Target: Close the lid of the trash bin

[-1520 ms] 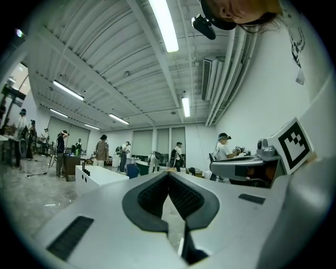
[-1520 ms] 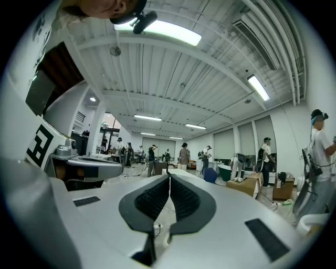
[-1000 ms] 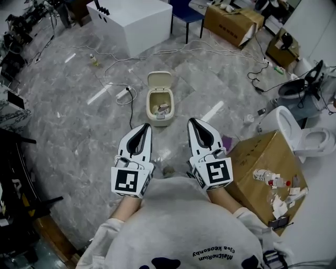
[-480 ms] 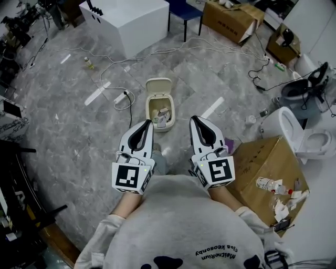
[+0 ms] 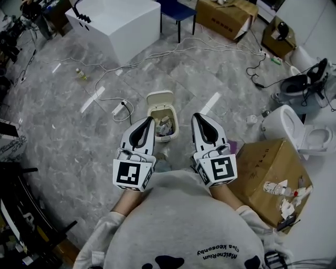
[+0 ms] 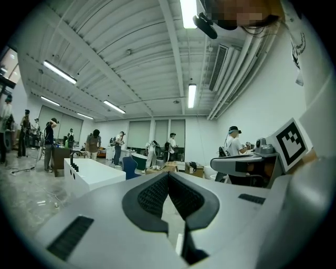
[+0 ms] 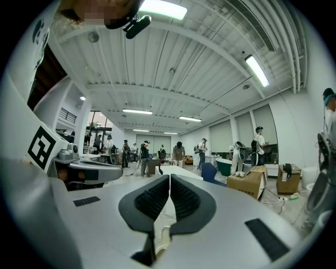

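Lid (image 5: pixel 160 98): standing open behind the trash bin (image 5: pixel 164 127), centre frame.
Handling: likely light hinged plastic, tipping easily from its top edge.
Left tongs (image 5: pixel 148 121), right tongs (image 5: pixel 197 116): both pressing together, empty.

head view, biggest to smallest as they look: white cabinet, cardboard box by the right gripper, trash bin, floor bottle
1-2. white cabinet and cardboard box: look alike, and the box is nearer, so no ranking between them
3. trash bin
4. bottle
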A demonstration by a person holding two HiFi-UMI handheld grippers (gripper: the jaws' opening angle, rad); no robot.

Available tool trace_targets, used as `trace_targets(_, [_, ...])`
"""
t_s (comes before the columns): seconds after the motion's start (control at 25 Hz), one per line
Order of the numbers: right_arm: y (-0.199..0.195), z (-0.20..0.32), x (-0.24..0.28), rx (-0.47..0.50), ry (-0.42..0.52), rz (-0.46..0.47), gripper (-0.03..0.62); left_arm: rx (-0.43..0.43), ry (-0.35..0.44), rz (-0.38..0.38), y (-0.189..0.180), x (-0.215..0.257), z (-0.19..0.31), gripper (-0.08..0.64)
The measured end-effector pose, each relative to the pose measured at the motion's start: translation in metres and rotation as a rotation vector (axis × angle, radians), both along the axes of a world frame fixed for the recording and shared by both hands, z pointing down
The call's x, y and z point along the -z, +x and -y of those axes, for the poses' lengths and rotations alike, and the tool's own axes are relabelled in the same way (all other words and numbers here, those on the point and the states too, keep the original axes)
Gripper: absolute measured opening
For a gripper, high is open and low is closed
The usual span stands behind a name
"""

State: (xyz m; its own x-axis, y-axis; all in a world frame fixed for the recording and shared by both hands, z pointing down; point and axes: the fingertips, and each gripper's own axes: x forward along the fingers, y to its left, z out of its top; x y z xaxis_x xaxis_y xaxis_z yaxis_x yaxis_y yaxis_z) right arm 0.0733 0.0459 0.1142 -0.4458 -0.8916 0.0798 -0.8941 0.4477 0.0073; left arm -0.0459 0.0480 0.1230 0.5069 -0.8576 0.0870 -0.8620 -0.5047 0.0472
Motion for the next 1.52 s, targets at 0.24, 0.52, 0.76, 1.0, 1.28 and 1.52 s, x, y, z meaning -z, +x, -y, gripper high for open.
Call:
trace_targets(0.24, [-0.006,0.031,-0.01,-0.018,-0.026,-0.001,0.032,-0.014,-0.025,-0.011,-0.012,-0.012,0.035,0.02])
trace_targets(0.52, [-0.01,0.066,-0.028,0.02,-0.08,-0.025,0.032,-0.001,-0.091,-0.016,-0.015,-0.039,0.063,0.02])
trace_targets(0.76, [-0.025,0.105,-0.045,0.1,-0.107,-0.046,0.032,0.007,-0.105,-0.005,-0.015,-0.051,0.098,0.02])
trace_targets(1.0, [-0.026,0.139,-0.072,0.144,-0.131,-0.052,0.032,0.011,-0.09,-0.013,-0.008,-0.071,0.133,0.02])
trace_targets(1.28, [-0.03,0.178,-0.123,0.192,-0.166,-0.081,0.032,0.011,-0.078,-0.061,-0.006,-0.11,0.174,0.02])
trace_targets(1.52, [-0.036,0.206,-0.163,0.203,-0.178,-0.083,0.032,0.011,-0.102,-0.046,-0.012,-0.156,0.204,0.02])
